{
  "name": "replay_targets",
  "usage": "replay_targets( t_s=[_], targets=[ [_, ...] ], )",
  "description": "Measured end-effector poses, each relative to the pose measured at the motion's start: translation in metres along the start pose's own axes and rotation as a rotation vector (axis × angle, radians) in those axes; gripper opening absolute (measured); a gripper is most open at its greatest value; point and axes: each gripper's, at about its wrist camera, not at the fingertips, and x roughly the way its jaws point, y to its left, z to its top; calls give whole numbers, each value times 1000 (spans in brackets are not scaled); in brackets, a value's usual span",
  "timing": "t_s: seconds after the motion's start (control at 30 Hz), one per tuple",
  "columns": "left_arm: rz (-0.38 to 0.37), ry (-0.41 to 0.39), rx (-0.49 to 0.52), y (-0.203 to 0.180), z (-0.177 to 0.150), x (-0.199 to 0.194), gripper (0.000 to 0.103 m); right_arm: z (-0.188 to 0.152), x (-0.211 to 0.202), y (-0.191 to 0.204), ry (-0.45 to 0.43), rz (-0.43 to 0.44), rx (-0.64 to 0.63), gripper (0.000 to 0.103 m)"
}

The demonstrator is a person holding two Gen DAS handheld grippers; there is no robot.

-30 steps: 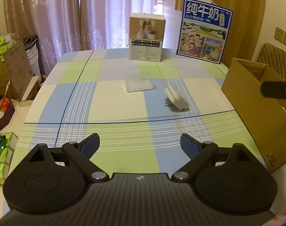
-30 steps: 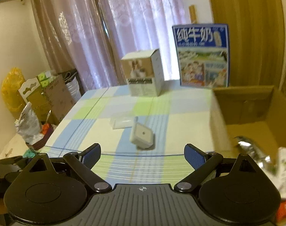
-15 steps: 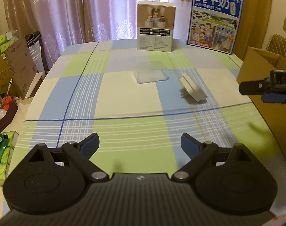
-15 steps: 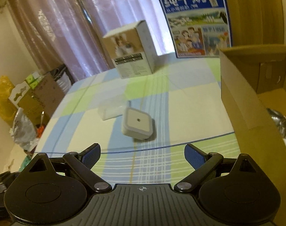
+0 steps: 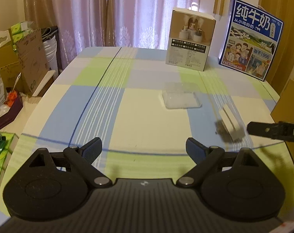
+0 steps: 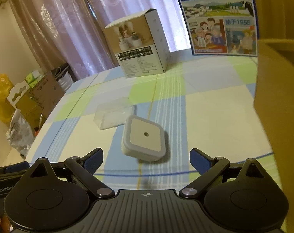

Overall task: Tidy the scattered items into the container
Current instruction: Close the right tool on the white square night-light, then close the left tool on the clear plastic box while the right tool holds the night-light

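Checked cloth in blue, green and cream covers the table [image 5: 143, 120]; pink curtains [image 5: 127, 13] hang behind its far edge.

Far edge: white product box [image 5: 190, 40] upright, blue milk carton case [image 5: 250, 38] upright beside it, nearer the right corner.

Mid-table: clear plastic case [image 5: 181, 98] lies flat. White square plug-in night light [image 6: 144, 138] lies just beside it, toward the right edge, tilted, apart from the case.

Right edge: brown cardboard box [image 6: 278, 101], wall only in view.

Left gripper [image 5: 144, 148]: jaws wide apart, nothing between them, above the near part of the cloth.

Right gripper [image 6: 146, 158]: jaws wide apart, empty; night light sits just ahead of the gap, not touched.
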Motion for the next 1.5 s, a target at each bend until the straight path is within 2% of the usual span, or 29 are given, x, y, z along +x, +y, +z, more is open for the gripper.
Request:
replay_targets(
  t_s=[0.37,0.6,0.73,0.9,1.0,1.13,1.27,1.5],
  targets=[
    [-10,-9,-14,-7,5,33,91,3,30,-5,-24,18,35,93],
    [-23,-7,-40,-8,5,42,92,1,45,-12,-1,30,66,93],
    [-26,-14,-42,-9,10,45,92,2,48,-14,-7,63,84,87],
    [-30,-13,-44,-10,15,52,92,2,51,-14,-5,59,88,83],
    [-34,-6,-45,-10,17,56,92,3,53,-15,-4,65,90,76],
    [-34,-4,-36,-12,19,61,92,2,55,-11,1,58,54,63],
    [-41,-3,-36,-13,22,66,92,3,55,-9,3,43,39,62],
    [-61,0,2,-21,28,82,92,9,54,-5,-49,-54,-46,62]
  ],
)
